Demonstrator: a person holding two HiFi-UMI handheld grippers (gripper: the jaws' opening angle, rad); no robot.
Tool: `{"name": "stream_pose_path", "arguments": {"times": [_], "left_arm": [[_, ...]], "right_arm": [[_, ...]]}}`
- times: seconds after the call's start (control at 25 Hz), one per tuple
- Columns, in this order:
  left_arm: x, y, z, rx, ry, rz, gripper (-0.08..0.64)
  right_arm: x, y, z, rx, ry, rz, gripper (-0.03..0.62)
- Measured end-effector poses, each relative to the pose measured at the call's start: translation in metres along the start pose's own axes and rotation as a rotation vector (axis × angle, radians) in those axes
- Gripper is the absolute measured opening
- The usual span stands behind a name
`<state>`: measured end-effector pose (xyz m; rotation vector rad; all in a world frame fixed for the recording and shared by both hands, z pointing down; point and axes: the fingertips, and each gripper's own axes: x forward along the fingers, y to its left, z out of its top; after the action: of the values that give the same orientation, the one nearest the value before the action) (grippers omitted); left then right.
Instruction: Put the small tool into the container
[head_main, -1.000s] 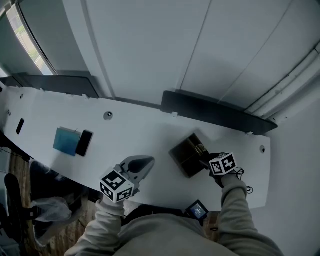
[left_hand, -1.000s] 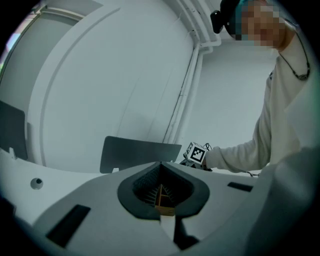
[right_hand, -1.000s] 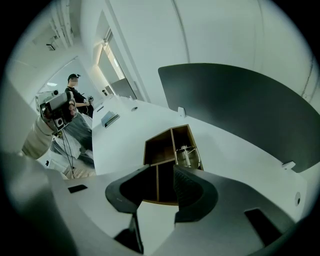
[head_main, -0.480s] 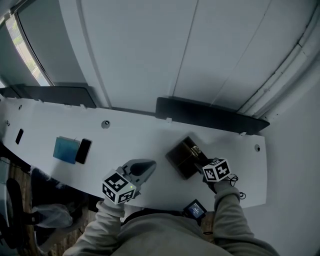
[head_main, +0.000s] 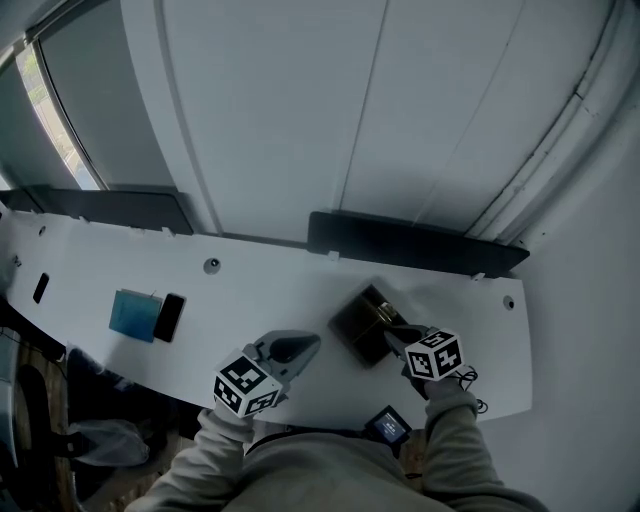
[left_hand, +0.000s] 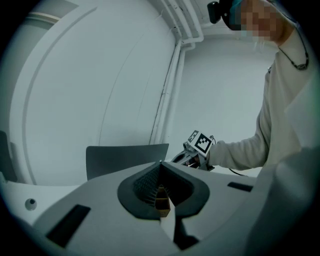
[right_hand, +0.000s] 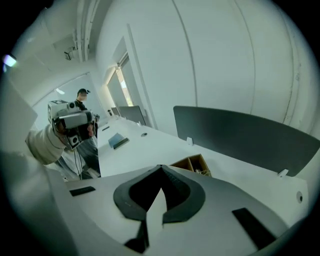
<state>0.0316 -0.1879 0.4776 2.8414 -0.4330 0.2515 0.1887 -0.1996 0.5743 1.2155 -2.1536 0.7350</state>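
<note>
The left gripper (head_main: 308, 344) has eased rightward, jaws pressed together. Above the container (head_main: 352, 320) the right gripper (head_main: 393, 334) has risen, pressed together and empty. The small tool (right_hand: 205, 171) seems to lie in one compartment. Keep lifting straight, clear of the walls.

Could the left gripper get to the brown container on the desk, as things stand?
Probably yes: the desk between the left gripper and the container is bare. Only the right gripper, shut and empty, hangs at its far side.

Smooth matt white table (head_main: 260, 290) — wood-like brown container (head_main: 355, 325), matt brown small tool (left_hand: 161, 202), cloth sleeve (head_main: 450, 450)
</note>
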Motion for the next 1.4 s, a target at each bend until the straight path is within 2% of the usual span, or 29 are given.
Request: {"name": "stream_pose_path", "arguments": {"times": [0.12, 0.32, 0.56, 0.64, 0.84, 1.16, 1.4], "left_arm": [[0.003, 0.001, 0.010, 0.021, -0.007, -0.004, -0.003], [0.021, 0.001, 0.021, 0.010, -0.024, 0.011, -0.003], [0.034, -0.020, 0.042, 0.089, -0.018, -0.045, -0.003], [0.037, -0.023, 0.049, 0.111, -0.021, -0.046, -0.003], [0.039, -0.030, 0.050, 0.138, 0.005, -0.074, -0.005], [0.037, -0.028, 0.045, 0.114, -0.013, -0.104, -0.003], [0.037, -0.016, 0.054, 0.077, -0.062, -0.075, -0.003]], "right_arm": [[-0.014, 0.004, 0.019, 0.020, -0.077, -0.008, 0.020], [-0.036, 0.003, 0.028, 0.063, -0.174, -0.036, 0.018], [-0.064, 0.006, 0.009, 0.073, -0.177, -0.066, 0.018], [-0.075, 0.010, 0.011, 0.099, -0.232, -0.060, 0.020], [-0.092, 0.021, 0.033, 0.051, -0.392, -0.082, 0.018], [-0.102, 0.032, 0.059, 0.082, -0.462, -0.060, 0.018], [-0.102, 0.030, 0.066, 0.077, -0.472, -0.092, 0.018]]}}
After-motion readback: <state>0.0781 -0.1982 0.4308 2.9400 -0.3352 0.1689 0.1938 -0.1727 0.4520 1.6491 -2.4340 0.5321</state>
